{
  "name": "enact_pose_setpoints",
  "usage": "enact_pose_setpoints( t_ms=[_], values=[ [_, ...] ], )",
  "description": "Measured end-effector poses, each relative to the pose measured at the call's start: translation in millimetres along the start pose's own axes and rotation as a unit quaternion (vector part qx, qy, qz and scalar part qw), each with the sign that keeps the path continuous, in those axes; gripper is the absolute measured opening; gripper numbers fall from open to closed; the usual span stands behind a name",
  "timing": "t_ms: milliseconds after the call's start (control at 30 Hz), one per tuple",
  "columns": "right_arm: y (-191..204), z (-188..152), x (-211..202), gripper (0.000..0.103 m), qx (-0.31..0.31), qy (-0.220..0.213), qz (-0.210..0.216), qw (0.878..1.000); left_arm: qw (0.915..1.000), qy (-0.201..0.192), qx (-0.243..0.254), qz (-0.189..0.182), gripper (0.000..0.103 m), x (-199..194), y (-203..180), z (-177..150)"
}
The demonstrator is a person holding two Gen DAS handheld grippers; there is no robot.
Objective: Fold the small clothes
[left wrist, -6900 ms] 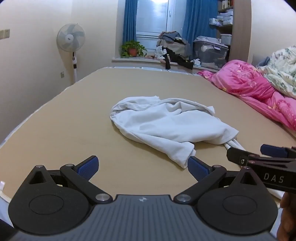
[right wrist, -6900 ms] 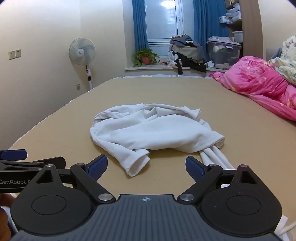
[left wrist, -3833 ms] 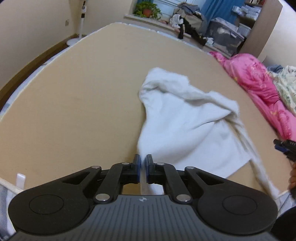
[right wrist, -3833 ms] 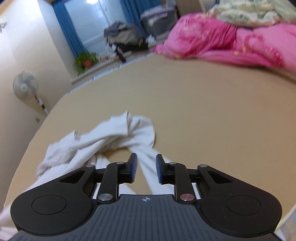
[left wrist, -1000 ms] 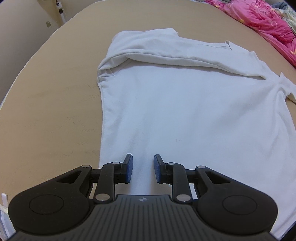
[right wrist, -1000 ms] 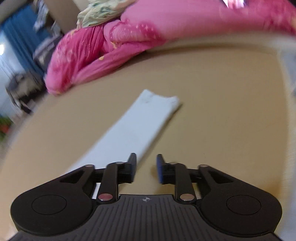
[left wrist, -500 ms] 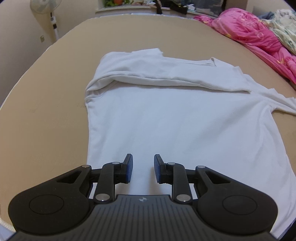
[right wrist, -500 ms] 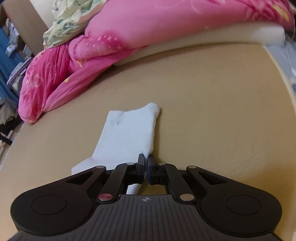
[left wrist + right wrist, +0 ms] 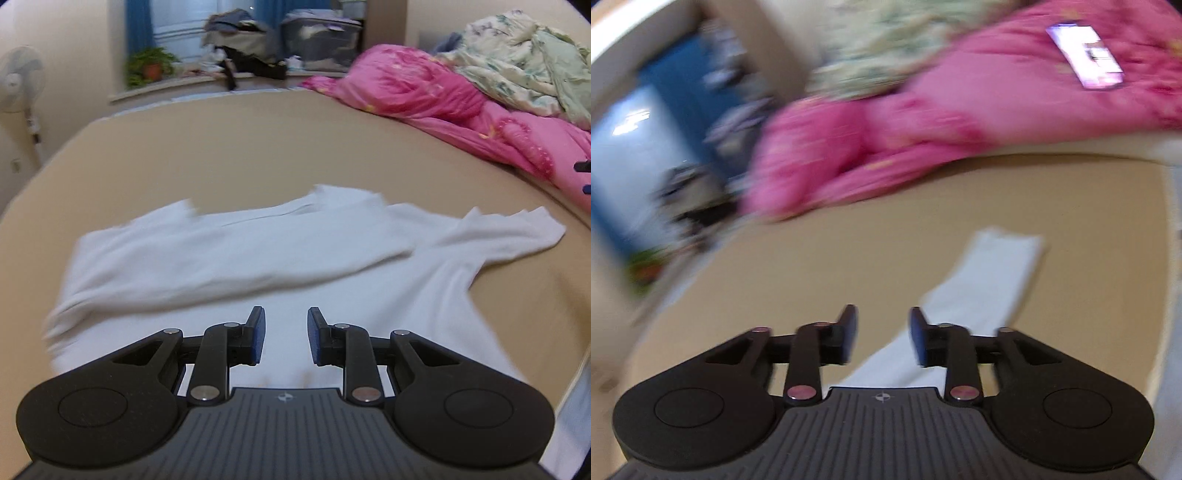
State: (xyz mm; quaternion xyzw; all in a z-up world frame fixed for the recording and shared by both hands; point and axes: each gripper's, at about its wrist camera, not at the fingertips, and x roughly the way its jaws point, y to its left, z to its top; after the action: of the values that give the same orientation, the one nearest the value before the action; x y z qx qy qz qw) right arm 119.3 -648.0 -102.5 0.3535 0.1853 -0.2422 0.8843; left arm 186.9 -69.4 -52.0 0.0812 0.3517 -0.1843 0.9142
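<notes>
The left gripper (image 9: 283, 334) hung released over the white shirt (image 9: 258, 266) spread on the bed (image 9: 258, 155); the right gripper (image 9: 882, 334), just opening, empty, hovered beside its sleeve (image 9: 990, 273), the pink quilt (image 9: 923, 147) beyond

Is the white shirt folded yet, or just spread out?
Mostly spread out. The white shirt lies flat on the bed, only its far edge doubled over, one sleeve stretched straight.

We hold the left hand-held gripper (image 9: 283, 334) angled down, jaws partly apart, nothing btwn pads. Our right hand-held gripper (image 9: 882, 334) also tilts down; jaws have just been opening, nothing btwn them.
</notes>
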Motion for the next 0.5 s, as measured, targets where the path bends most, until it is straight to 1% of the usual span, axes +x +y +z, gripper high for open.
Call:
enact_pose_setpoints(
  t_ms=[33,67,100,133,167,200,233,267,300,333,367,400,467,500],
  values=[
    [10.3,-13.9,-14.2,0.049,-0.007,0.016,0.032,0.999,1.0,0.002,0.004,-0.003,0.027,10.8,-9.0,5.4],
    [17.0,-26.2,-21.9,0.05,-0.013,0.033,0.059,0.998,0.9999,0.005,0.013,-0.005,0.027,23.8,-18.8,10.8],
    [21.7,-39.5,-26.9,0.051,-0.019,0.053,0.086,0.995,0.9995,0.011,0.029,-0.006,0.031,43.9,-34.8,19.0],
    [24.9,-56.7,-29.6,0.051,-0.027,0.072,0.101,0.992,0.999,0.021,0.04,-0.004,0.04,60.3,-45.3,23.0],
    [27.2,-72.5,-28.9,0.051,-0.041,0.086,0.104,0.99,0.9986,0.03,0.044,-0.001,0.045,73.5,-53.8,24.9],
    [30.3,-87.6,-24.5,0.051,-0.062,0.102,0.095,0.988,0.9983,0.037,0.044,0.004,0.051,88.3,-62.1,28.0],
    [34.5,-101.2,-16.7,0.051,-0.089,0.122,0.077,0.985,0.998,0.043,0.045,0.005,0.054,104.6,-71.6,31.7],
    [38.0,-111.8,-7.9,0.051,-0.108,0.142,0.064,0.982,0.9976,0.05,0.048,0.006,0.054,115.4,-77.2,33.5],
    [41.0,-120.0,-1.0,0.051,-0.118,0.157,0.065,0.978,0.9967,0.059,0.054,0.011,0.054,127.4,-84.4,35.2],
    [44.0,-125.9,5.9,0.05,-0.129,0.17,0.069,0.975,0.9946,0.07,0.074,0.023,0.049,141.6,-93.6,37.1],
    [47.9,-131.9,12.7,0.05,-0.146,0.182,0.07,0.97,0.9931,0.071,0.088,0.034,0.038,149.7,-97.1,39.2],
    [52.8,-139.5,17.2,0.05,-0.166,0.19,0.068,0.965,0.9917,0.067,0.101,0.042,0.002,153.7,-98.9,41.3],
    [62.4,-155.2,20.7,0.05,-0.201,0.21,0.071,0.954,0.9906,0.071,0.1,0.061,0.003,153.3,-86.4,52.9],
    [66.4,-159.4,24.8,0.05,-0.211,0.227,0.08,0.947,0.9929,0.049,0.08,0.073,0.003,137.7,-64.6,63.6]
  ],
)
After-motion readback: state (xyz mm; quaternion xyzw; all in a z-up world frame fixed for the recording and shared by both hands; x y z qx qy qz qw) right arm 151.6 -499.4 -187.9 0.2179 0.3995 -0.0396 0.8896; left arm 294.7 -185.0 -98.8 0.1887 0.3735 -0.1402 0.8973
